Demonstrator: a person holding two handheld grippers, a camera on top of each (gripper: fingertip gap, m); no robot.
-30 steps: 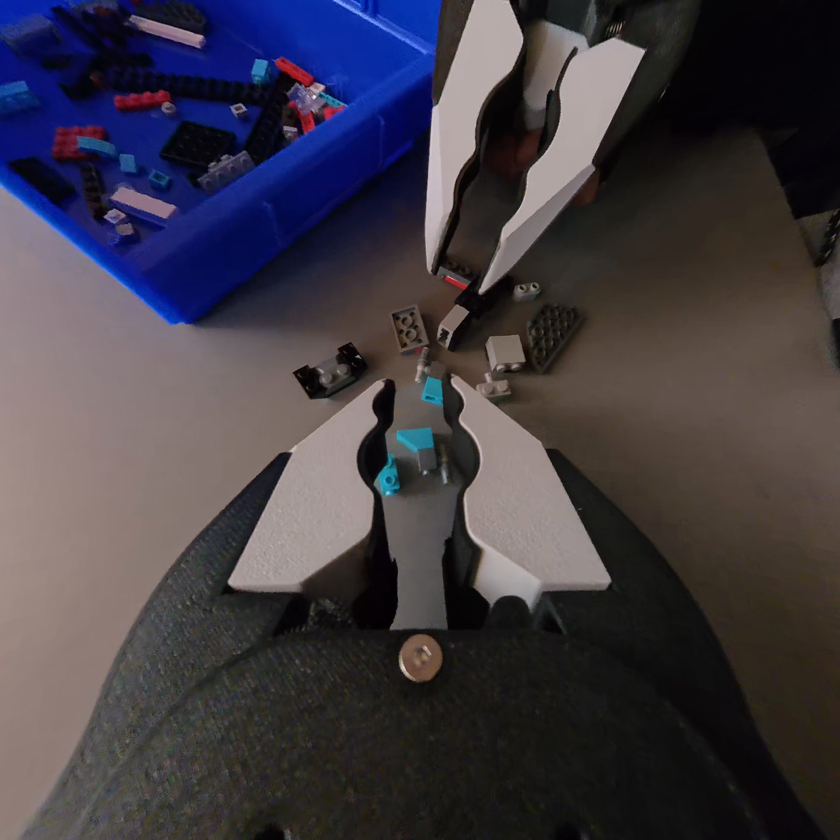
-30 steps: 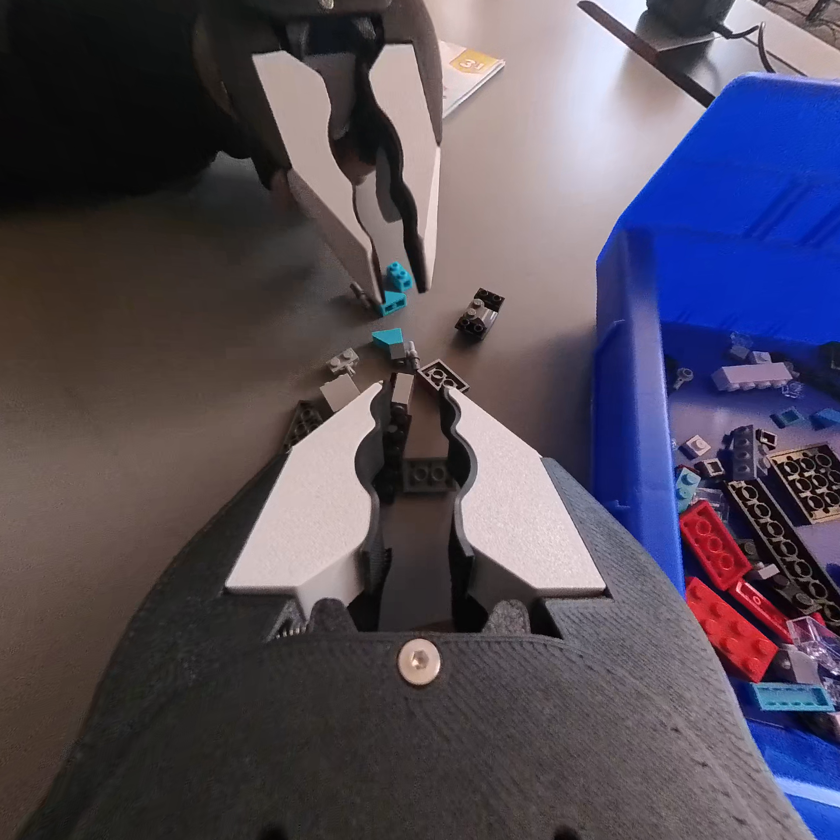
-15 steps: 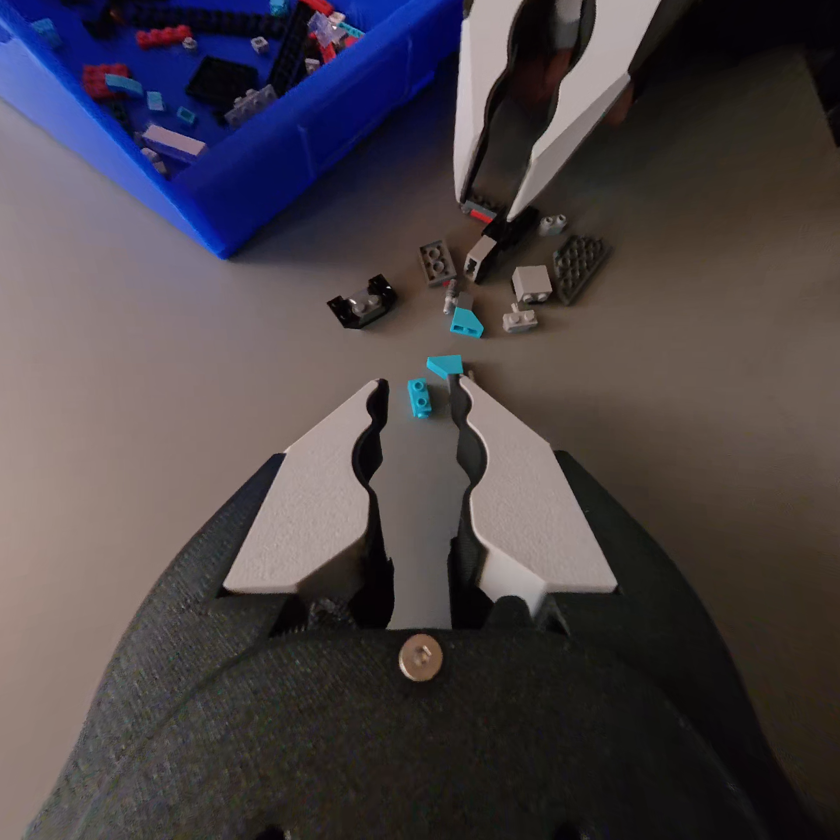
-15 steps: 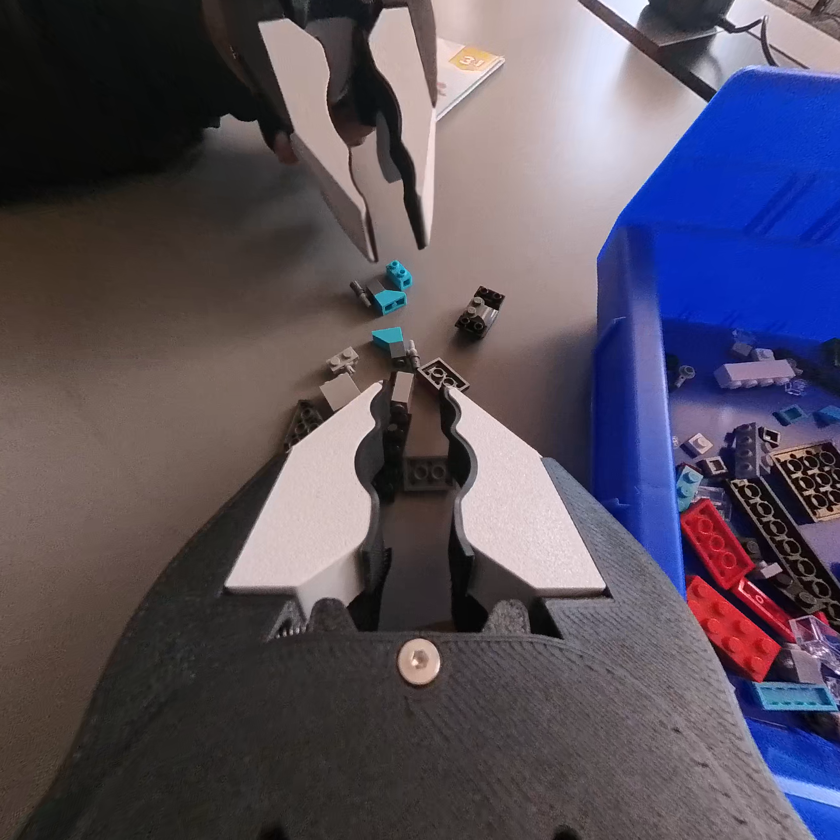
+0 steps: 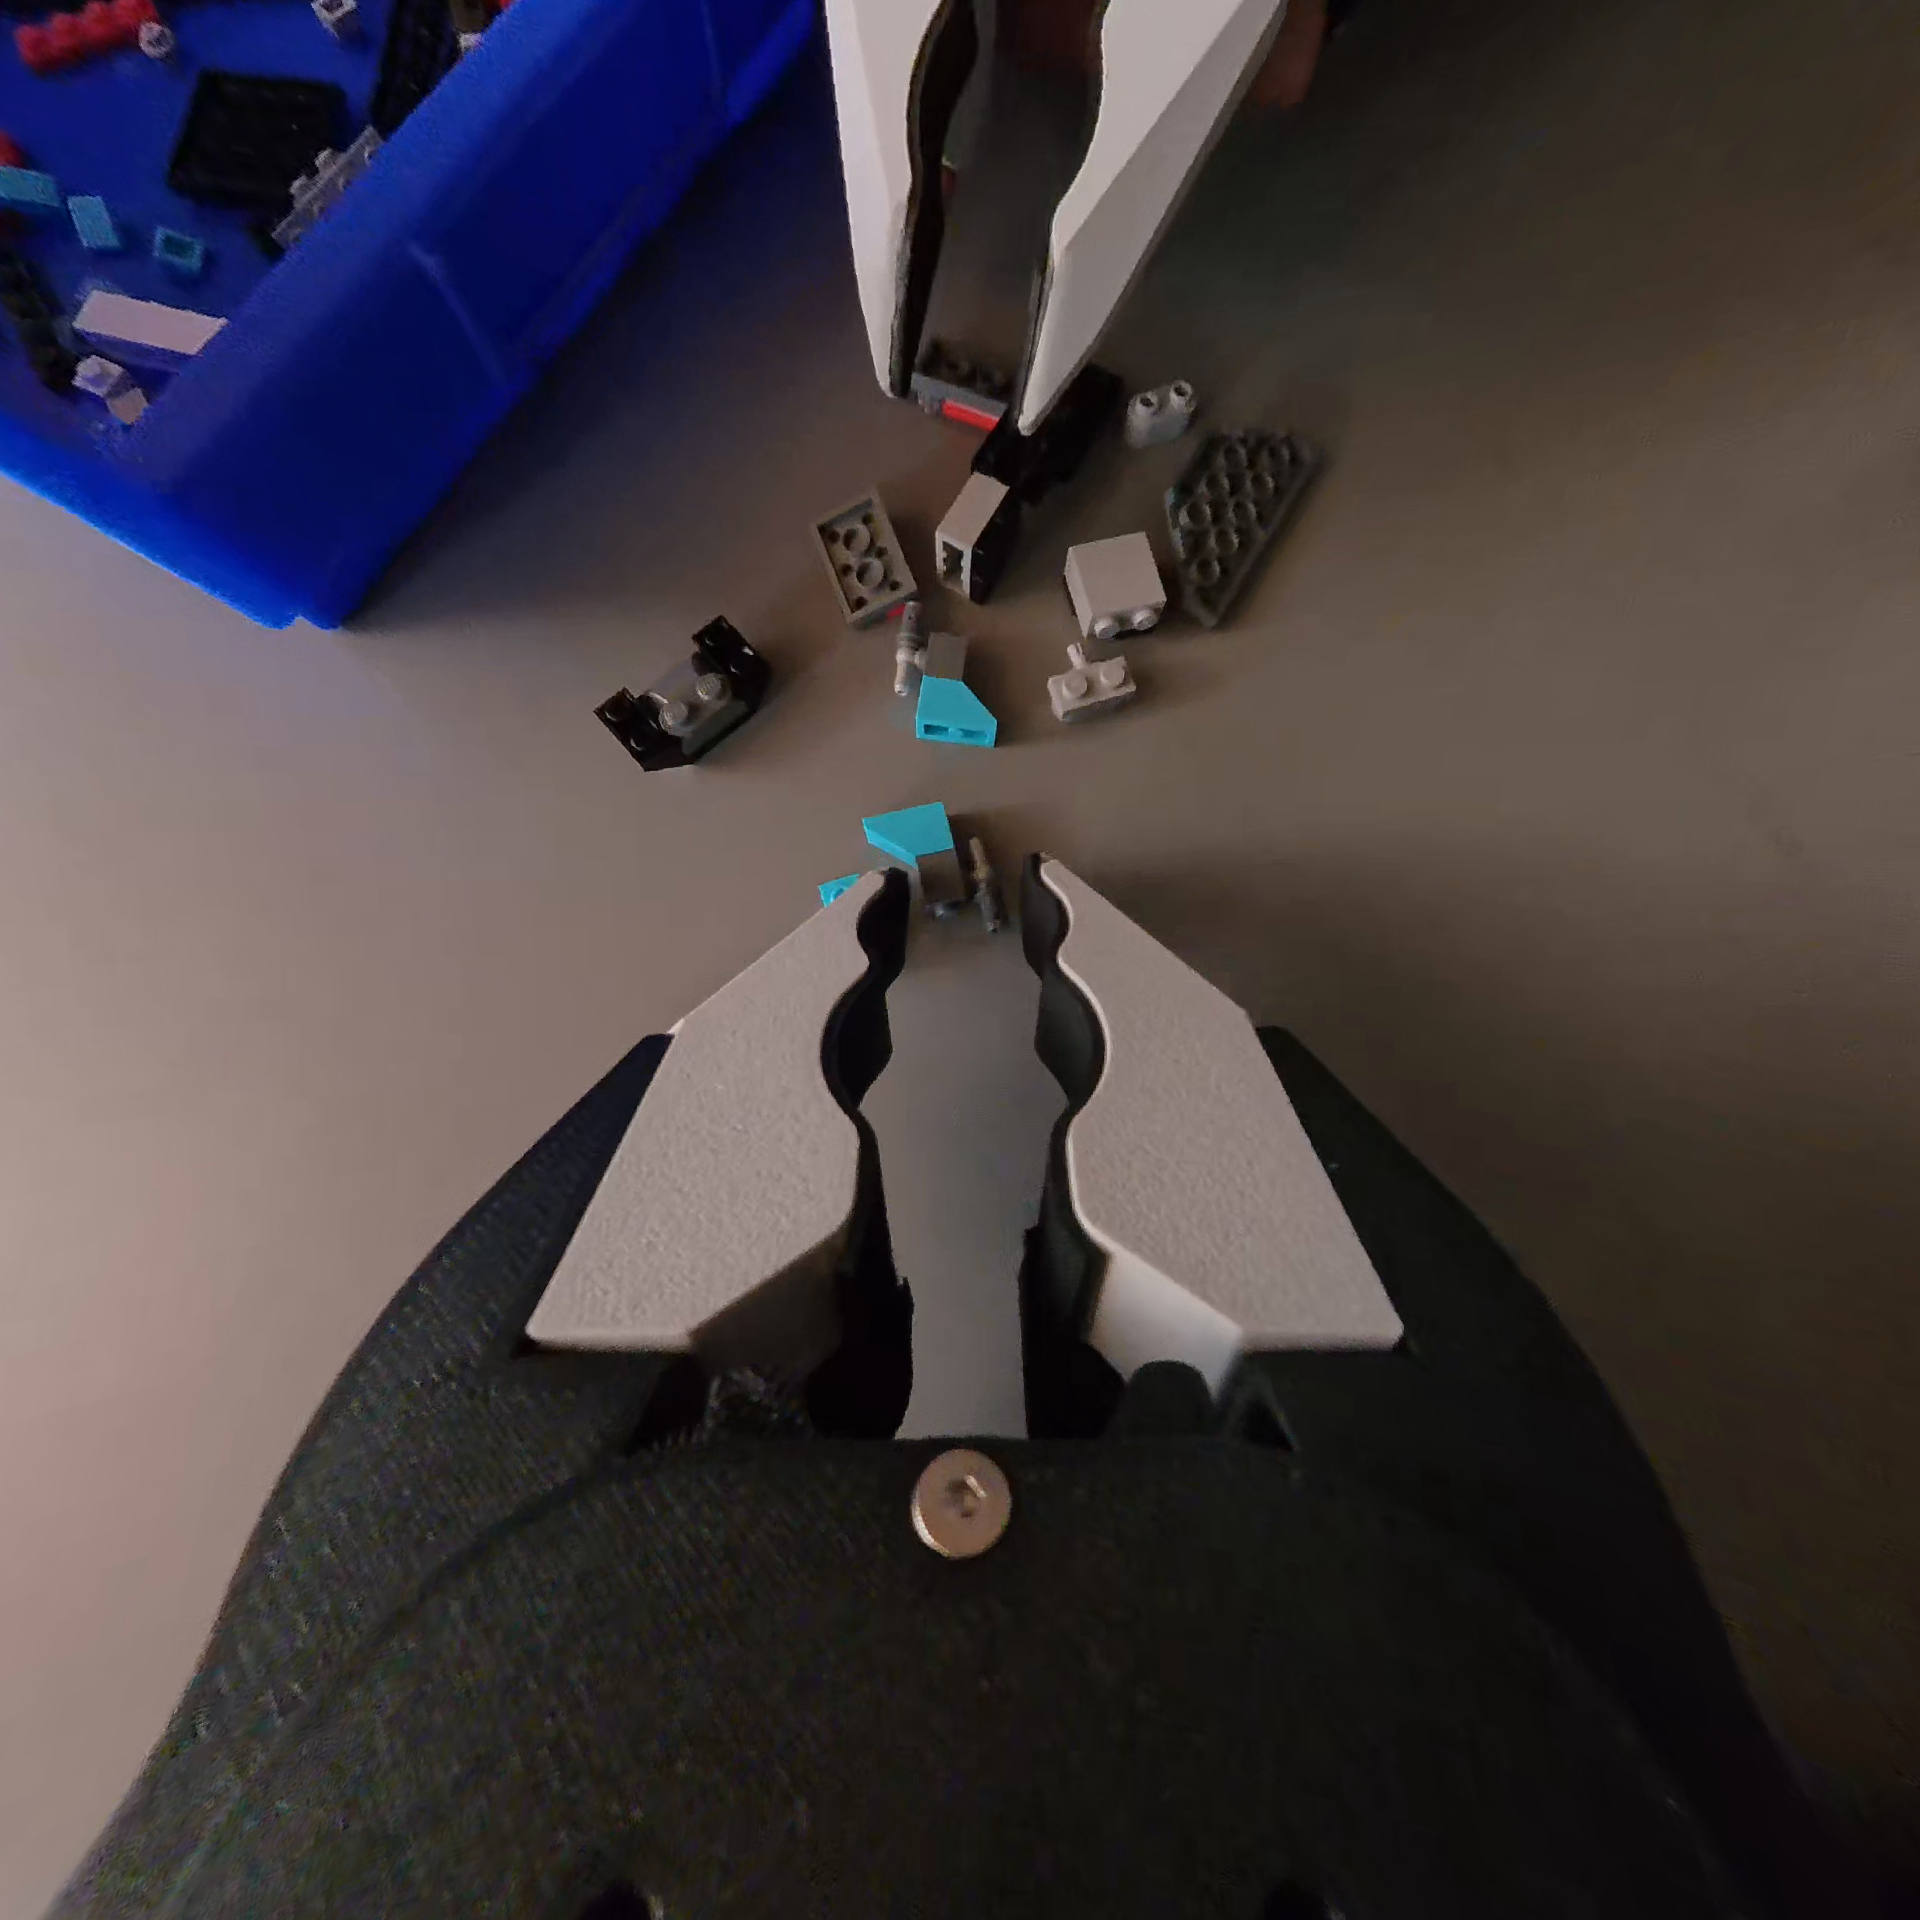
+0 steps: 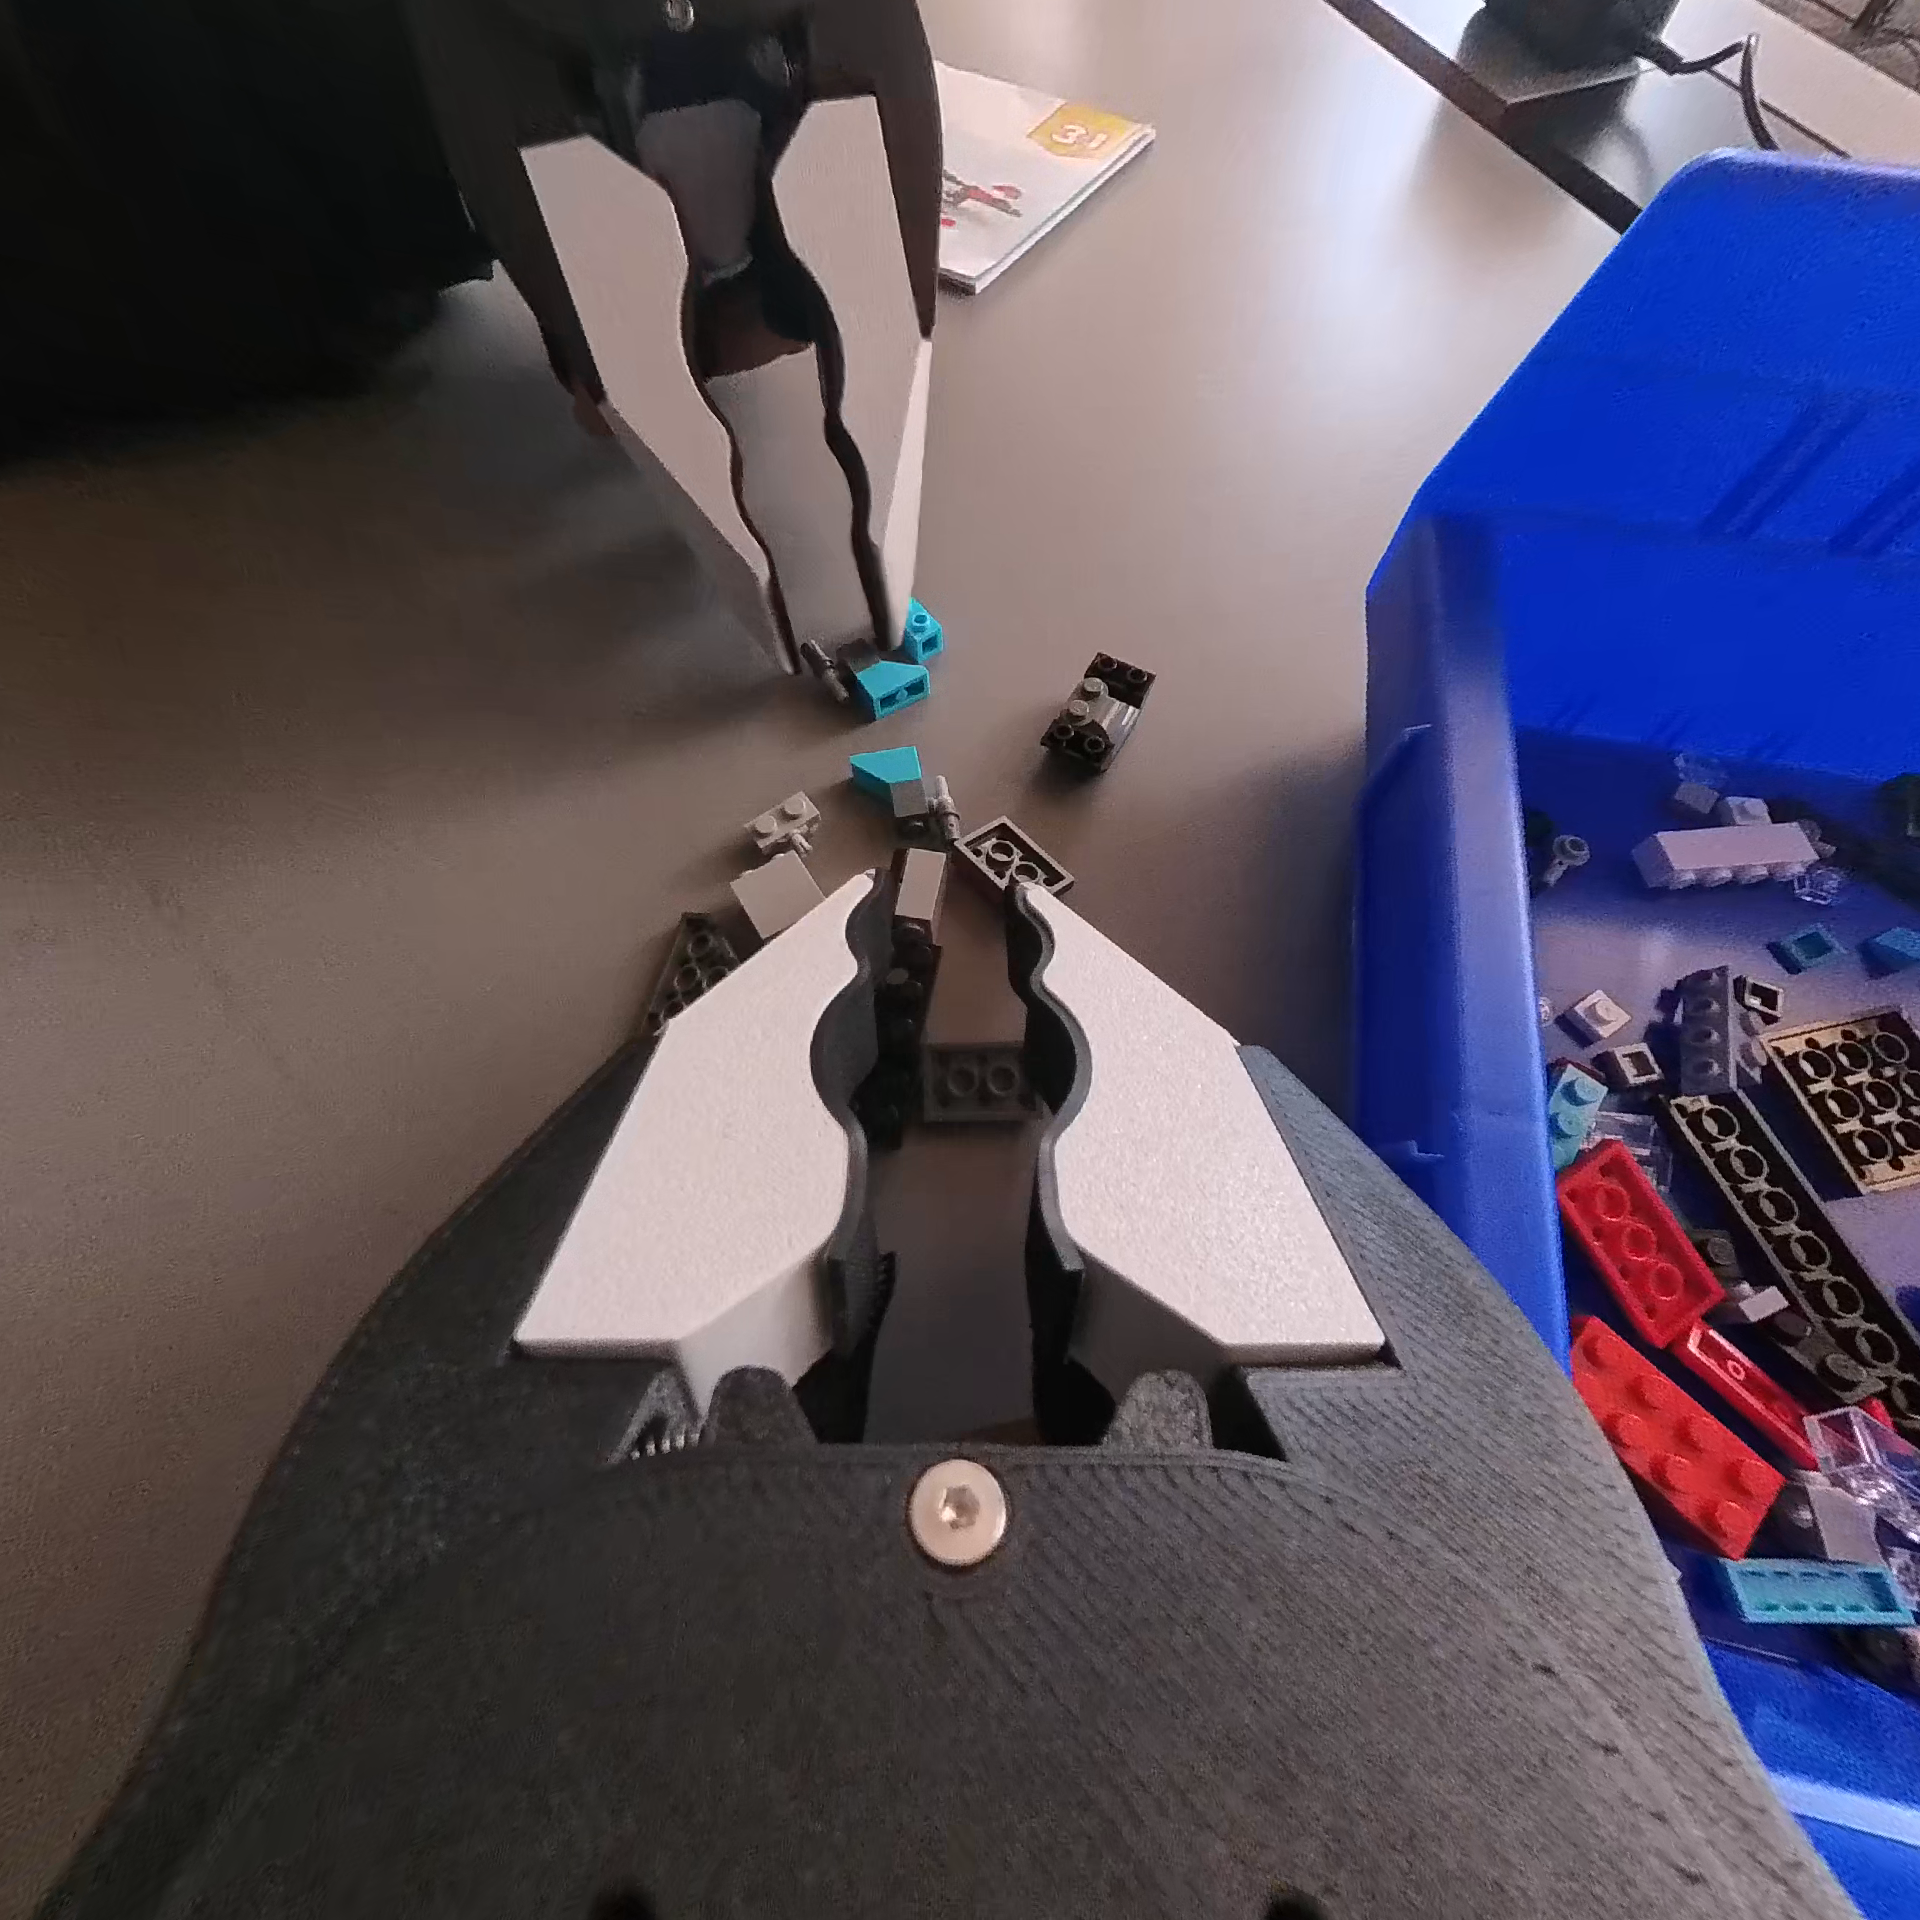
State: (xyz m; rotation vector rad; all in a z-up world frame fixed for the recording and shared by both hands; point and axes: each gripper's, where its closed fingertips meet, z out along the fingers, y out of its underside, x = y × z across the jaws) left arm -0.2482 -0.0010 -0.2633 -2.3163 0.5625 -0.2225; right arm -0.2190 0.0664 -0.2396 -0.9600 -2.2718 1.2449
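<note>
My left gripper [image 5: 961,881] is open, its tips low on the table on either side of the grey end of a small teal-and-grey piece [image 5: 912,831]. It also shows in the right wrist view [image 6: 840,649], with that piece [image 6: 891,691] at its tips. A tiny teal brick [image 5: 836,891] lies just outside its left fingertip. My right gripper [image 6: 945,883] is shut on a dark grey brick [image 6: 977,1081], which has a red underside in the left wrist view [image 5: 956,395]. A black piece with a light grey end [image 5: 977,530] lies under its tips.
A blue bin [image 6: 1455,831] of mixed bricks stands at the right, also in the left wrist view [image 5: 468,312]. Loose on the table are a black-and-grey piece [image 5: 686,707], a second teal slope [image 5: 956,717], a dark grey wedge plate [image 5: 1236,530] and a light grey brick [image 5: 1112,582]. A booklet [image 6: 1039,166] lies far back. Across from one pair of fingers to the other is roughly 8 cm.
My left gripper drew back off the teal pieces, lifting, then came down again with its tips around the grey end of one. My right gripper kept its hold and barely moved.
</note>
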